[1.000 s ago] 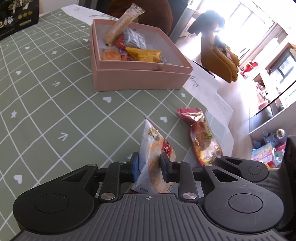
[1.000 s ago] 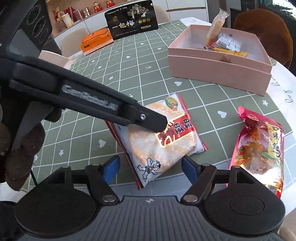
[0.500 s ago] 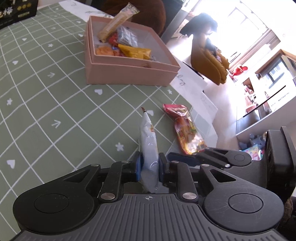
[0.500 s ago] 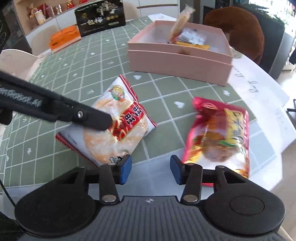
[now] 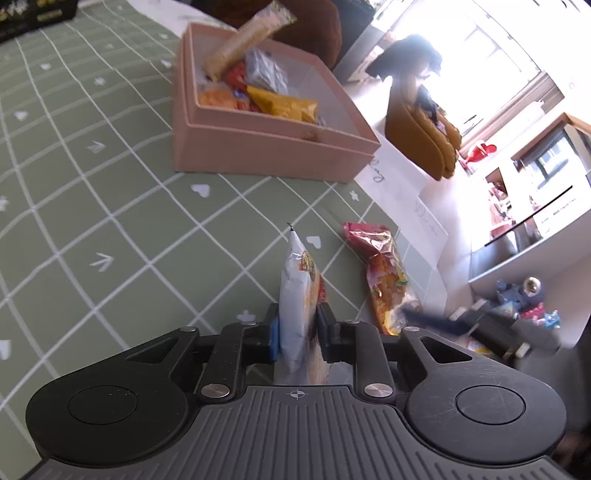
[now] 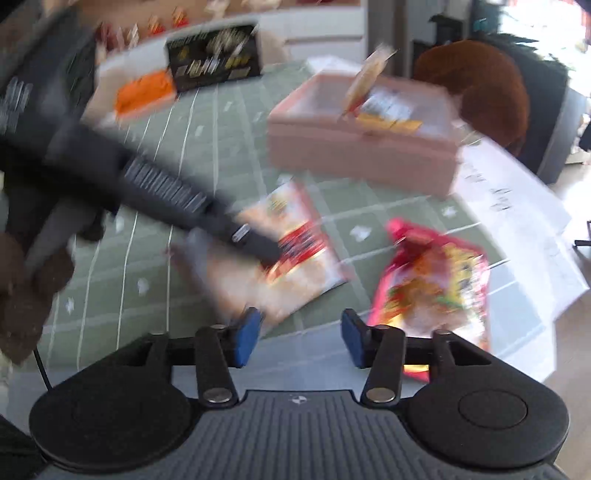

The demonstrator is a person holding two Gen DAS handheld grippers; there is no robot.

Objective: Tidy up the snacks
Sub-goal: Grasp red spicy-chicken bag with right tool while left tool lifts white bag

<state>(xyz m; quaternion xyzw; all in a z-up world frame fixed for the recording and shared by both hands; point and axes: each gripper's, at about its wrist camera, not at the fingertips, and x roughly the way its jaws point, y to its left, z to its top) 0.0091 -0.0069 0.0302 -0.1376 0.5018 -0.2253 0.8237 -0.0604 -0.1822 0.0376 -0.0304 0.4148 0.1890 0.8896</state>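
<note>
Clamping the white rice-cracker packet point(image 5: 299, 295) edge-up, the left gripper point(image 5: 297, 332) holds it short of the pink box point(image 5: 266, 147). Beside the packet, away from the box, the right gripper point(image 6: 297, 336) has just been opening, nothing between its pads; the red snack bag point(image 6: 432, 291) lies on the desk point(image 5: 110, 206) nearby.

window point(image 5: 491, 40): bright daylight | chair point(image 5: 421, 136): mustard | floor point(image 5: 399, 177): pale | cabinet point(image 6: 325, 26): white

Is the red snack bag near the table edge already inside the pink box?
No, the red snack bag lies on the green checked tablecloth, apart from the pink box, which holds other snacks.
</note>
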